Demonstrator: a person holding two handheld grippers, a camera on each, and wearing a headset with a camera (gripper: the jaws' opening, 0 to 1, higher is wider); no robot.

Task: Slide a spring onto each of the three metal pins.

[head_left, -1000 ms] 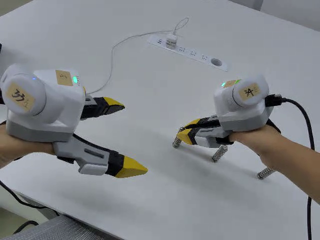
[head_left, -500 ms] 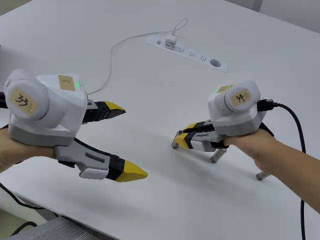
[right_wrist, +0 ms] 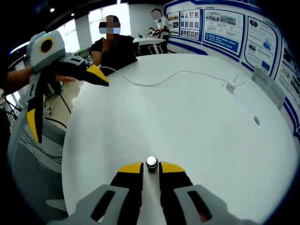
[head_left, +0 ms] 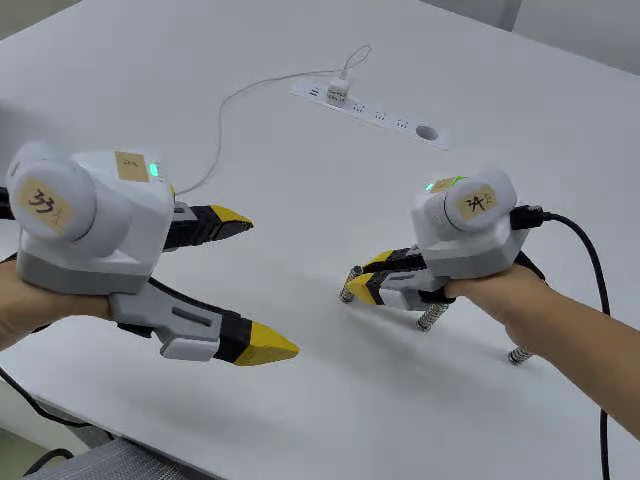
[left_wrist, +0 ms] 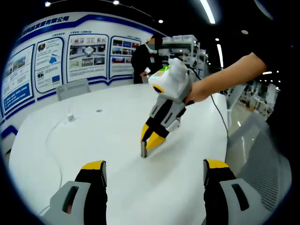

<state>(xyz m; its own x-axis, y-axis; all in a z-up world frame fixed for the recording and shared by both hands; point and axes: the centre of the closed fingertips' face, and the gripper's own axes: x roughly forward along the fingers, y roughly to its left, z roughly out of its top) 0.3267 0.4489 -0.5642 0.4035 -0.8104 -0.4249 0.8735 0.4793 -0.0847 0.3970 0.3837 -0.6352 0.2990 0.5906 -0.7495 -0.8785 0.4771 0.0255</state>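
Note:
Three short springs stand upright on the white table: one at the left, a second in the middle, a third at the right. My right gripper is low over the table with its yellow tips closed around the top of the left spring. In the left gripper view that spring stands just under the right gripper. My left gripper hovers at the left, jaws wide open with nothing between them.
A white power strip with a plug and a thin white cable lies at the back. A black cable trails from the right gripper. The table's front edge runs near the left hand. People stand beyond the table.
My right gripper has shifted a little left and lower at the left spring. The springs and my left gripper have stayed put; the head camera has moved slightly.

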